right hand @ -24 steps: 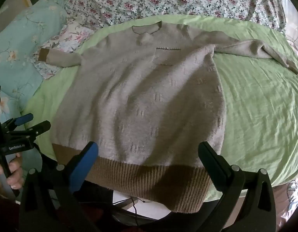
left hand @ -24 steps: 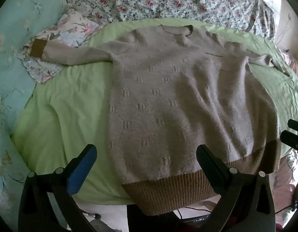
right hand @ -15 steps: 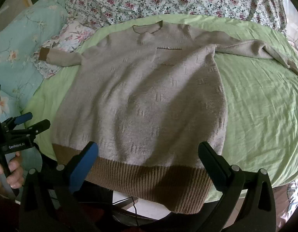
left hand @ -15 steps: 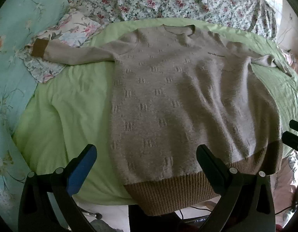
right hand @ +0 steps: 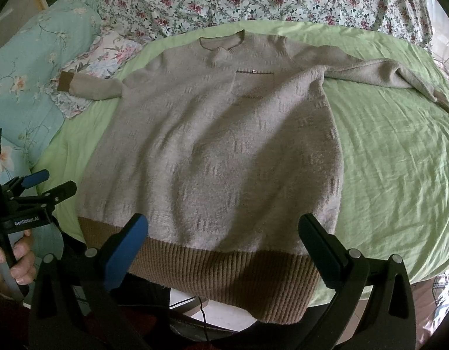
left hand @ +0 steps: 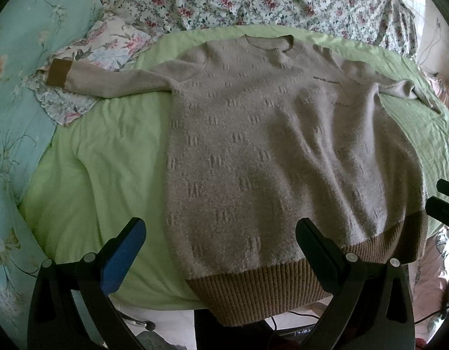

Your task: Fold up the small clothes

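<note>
A beige knit sweater point(left hand: 271, 151) is laid flat, front up, on a light green sheet point(left hand: 101, 175) that fills the middle of both views. Its brown ribbed hem point(right hand: 224, 277) hangs over the near edge at the bottom of the frame, apparently so that it can be reached. Both sleeves are spread outward: the left sleeve point(left hand: 107, 80) is stretched toward the upper left, with its brown cuff resting on a floral cloth point(left hand: 78, 87), and the right sleeve point(right hand: 384, 73) is bent toward the upper right. No fold is judged to have been made yet. The left gripper point(left hand: 218, 233) is held above the hem with jaws spread wide and nothing between them. The right gripper point(right hand: 224, 230) is likewise held wide apart and empty over the hem. The knit looks soft and fuzzy, with a small chest pocket point(right hand: 253, 84).
</note>
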Tool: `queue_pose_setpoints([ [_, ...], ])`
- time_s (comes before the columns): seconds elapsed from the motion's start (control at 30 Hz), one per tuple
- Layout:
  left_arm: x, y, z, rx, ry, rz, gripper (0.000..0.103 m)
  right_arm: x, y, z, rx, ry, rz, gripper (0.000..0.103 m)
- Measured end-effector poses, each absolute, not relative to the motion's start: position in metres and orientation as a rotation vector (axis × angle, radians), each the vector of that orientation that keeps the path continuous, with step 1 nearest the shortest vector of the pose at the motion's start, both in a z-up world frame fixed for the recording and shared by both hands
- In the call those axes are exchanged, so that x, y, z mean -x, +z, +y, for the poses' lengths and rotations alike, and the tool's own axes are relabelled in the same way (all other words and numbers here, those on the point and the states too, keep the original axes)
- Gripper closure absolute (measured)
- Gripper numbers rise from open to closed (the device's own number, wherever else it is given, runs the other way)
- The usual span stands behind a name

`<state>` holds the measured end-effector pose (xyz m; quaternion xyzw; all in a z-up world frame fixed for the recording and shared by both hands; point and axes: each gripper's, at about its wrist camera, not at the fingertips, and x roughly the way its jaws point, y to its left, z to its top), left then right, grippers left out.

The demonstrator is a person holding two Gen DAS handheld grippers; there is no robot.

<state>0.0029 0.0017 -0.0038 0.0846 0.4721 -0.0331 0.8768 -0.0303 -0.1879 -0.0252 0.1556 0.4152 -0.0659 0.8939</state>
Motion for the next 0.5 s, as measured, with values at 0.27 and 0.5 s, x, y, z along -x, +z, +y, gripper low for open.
queue_pose_setpoints([
  [0.27,-0.0045,-0.0072,-0.0013,-0.155,-0.082,0.979,0.000,0.0291,-0.0258,-0.1907,-0.322,-0.138,0.863,0.000],
  [0.5,-0.0053,-0.0094,-0.0032,-0.134,-0.096,0.985,0.000,0.0277,-0.0281,-0.1915,-0.324,-0.141,0.866,0.000],
])
